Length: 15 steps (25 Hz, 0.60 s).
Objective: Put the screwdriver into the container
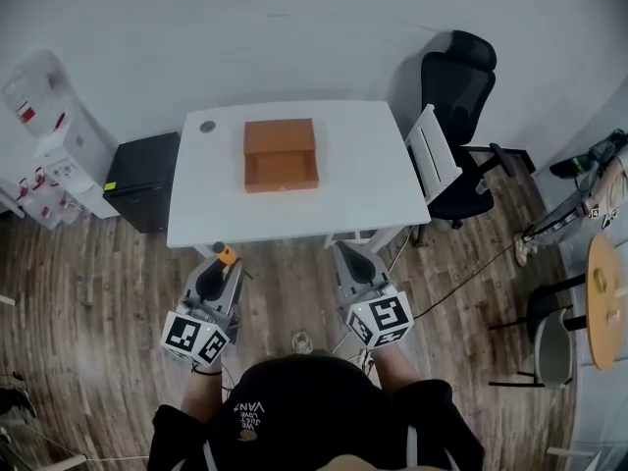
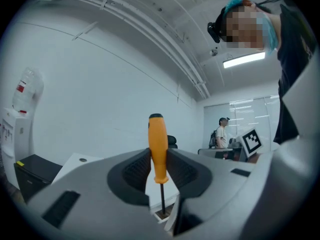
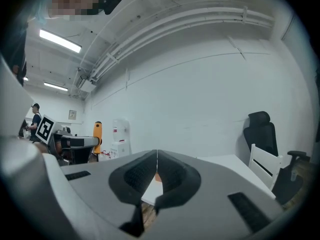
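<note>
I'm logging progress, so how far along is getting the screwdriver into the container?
Done: the left claw grips the screwdriver, handle up. In hand: it is held short of the table, off its near edge. Left: reach over the table and drop it into the orange container, which looks empty.

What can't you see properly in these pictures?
Screwdriver tip: left gripper view, lost low in the left gripper's gap.
Container: right gripper view, almost all behind the shut right gripper.
Small round thing on the table: head view, too small to name.
</note>
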Each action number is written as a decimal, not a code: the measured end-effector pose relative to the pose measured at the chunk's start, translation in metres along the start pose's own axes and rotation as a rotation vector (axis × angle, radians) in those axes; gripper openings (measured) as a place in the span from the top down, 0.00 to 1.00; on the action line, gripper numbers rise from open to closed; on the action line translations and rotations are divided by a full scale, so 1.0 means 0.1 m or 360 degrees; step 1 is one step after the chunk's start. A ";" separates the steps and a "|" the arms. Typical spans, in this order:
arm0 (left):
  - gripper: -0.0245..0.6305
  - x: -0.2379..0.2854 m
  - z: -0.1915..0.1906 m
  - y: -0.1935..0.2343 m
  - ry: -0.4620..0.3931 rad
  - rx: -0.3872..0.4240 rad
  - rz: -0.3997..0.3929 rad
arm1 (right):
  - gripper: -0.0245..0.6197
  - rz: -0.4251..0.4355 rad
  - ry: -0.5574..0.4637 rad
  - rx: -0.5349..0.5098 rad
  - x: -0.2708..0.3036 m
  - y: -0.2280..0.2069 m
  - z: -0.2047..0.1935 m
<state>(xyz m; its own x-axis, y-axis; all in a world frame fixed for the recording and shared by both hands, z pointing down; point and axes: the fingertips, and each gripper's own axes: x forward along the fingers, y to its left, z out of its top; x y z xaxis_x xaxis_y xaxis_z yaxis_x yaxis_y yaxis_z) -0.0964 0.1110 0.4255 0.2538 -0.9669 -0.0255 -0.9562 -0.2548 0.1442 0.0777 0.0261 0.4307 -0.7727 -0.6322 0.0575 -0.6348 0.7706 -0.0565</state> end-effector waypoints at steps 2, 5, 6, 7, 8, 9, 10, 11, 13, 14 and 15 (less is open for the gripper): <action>0.81 0.08 0.00 0.04 -0.0010 0.0001 0.0032 | 0.94 0.0028 0.0006 -0.0005 0.06 -0.07 -0.01; 0.81 0.20 0.01 0.11 -0.0027 -0.0005 0.0064 | 0.94 0.0043 0.0013 -0.0001 0.16 -0.19 -0.03; 0.81 0.23 0.01 0.13 -0.0026 -0.0004 0.0069 | 0.94 0.0049 0.0016 0.0003 0.20 -0.22 -0.03; 0.81 0.26 0.01 0.16 -0.0023 -0.0002 0.0074 | 0.94 0.0058 0.0019 0.0004 0.25 -0.23 -0.04; 0.81 0.29 0.00 0.20 -0.0019 -0.0003 0.0080 | 0.94 0.0068 0.0025 0.0002 0.30 -0.23 -0.05; 0.81 0.32 0.00 0.23 -0.0017 -0.0005 0.0085 | 0.94 0.0076 0.0030 0.0001 0.35 -0.25 -0.05; 0.81 0.35 0.00 0.27 -0.0017 -0.0008 0.0088 | 0.94 0.0080 0.0034 0.0001 0.40 -0.27 -0.06; 0.81 0.39 0.00 0.30 -0.0018 -0.0010 0.0089 | 0.94 0.0081 0.0035 0.0002 0.45 -0.29 -0.06; 0.81 0.47 0.00 0.38 -0.0020 -0.0007 0.0083 | 0.94 0.0081 0.0031 -0.0001 0.57 -0.32 -0.04; 0.81 0.51 0.00 0.42 -0.0020 -0.0007 0.0078 | 0.94 0.0080 0.0030 -0.0005 0.63 -0.33 -0.04; 0.81 0.55 0.00 0.46 -0.0020 -0.0009 0.0071 | 0.94 0.0077 0.0031 -0.0007 0.68 -0.34 -0.04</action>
<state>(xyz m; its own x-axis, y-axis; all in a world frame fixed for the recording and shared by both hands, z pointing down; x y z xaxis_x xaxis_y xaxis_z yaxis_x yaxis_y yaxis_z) -0.1264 0.0456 0.4307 0.2093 -0.9774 -0.0313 -0.9656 -0.2116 0.1509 0.0468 -0.0423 0.4402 -0.8021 -0.5926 0.0739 -0.5966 0.8006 -0.0555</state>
